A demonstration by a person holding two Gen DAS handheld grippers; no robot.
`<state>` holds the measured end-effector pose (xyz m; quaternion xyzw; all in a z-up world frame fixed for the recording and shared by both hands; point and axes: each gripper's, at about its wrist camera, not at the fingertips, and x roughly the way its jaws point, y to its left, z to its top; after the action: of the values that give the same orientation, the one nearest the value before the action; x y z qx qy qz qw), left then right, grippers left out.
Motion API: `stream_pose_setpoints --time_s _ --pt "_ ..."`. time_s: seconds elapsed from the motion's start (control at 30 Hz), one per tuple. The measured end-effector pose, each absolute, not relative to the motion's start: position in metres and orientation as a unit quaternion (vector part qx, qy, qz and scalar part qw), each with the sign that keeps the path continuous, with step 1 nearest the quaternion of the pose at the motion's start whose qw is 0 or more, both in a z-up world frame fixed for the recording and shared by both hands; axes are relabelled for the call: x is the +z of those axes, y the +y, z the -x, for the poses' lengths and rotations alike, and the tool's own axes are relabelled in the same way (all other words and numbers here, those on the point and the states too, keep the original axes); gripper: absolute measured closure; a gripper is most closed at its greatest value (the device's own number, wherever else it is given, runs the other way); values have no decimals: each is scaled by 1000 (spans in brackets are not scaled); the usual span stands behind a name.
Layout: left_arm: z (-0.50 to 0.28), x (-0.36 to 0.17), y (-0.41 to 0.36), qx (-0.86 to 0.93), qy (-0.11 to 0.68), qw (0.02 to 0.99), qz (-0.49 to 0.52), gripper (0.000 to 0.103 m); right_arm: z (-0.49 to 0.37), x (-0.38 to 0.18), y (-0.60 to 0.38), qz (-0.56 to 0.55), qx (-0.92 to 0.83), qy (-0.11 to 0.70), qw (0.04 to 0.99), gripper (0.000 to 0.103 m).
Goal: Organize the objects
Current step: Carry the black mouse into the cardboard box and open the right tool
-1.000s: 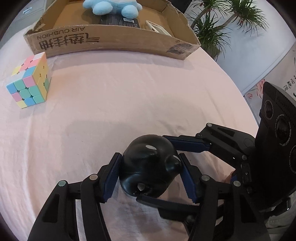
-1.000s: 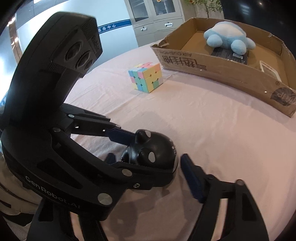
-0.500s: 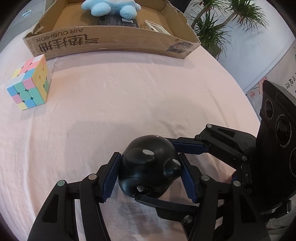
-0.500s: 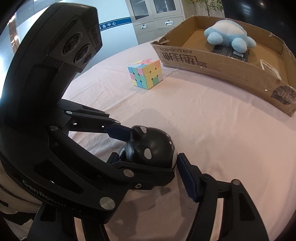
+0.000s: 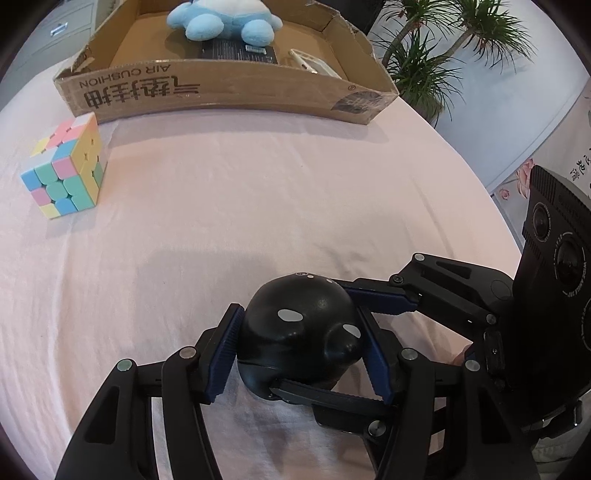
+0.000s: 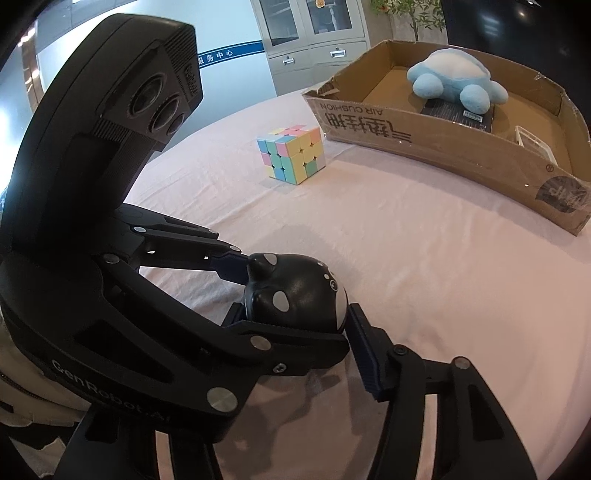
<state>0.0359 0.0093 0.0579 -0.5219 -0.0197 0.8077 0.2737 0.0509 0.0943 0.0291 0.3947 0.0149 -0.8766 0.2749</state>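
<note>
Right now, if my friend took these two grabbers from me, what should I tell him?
Left gripper: shut on the black toy.
Right gripper: fingers either side of the same toy; grip unclear.
Cube: on the table, outside the box.
Done: the blue plush is in the box.
Left: probably the toy and cube go in.

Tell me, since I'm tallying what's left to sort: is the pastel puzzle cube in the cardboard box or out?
Out. The cube sits on the pink tablecloth in front of the cardboard box, beside its near wall.
</note>
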Motion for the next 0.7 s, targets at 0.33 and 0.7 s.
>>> stream_pose_setpoints --time_s 0.33,0.7 --pt "-39 81 29 807 -1 295 511 44 -62 47 109 -382 -889 -5 251 50" --pt "-26 121 59 810 16 321 491 44 -63 88 135 -368 -906 -8 207 50"
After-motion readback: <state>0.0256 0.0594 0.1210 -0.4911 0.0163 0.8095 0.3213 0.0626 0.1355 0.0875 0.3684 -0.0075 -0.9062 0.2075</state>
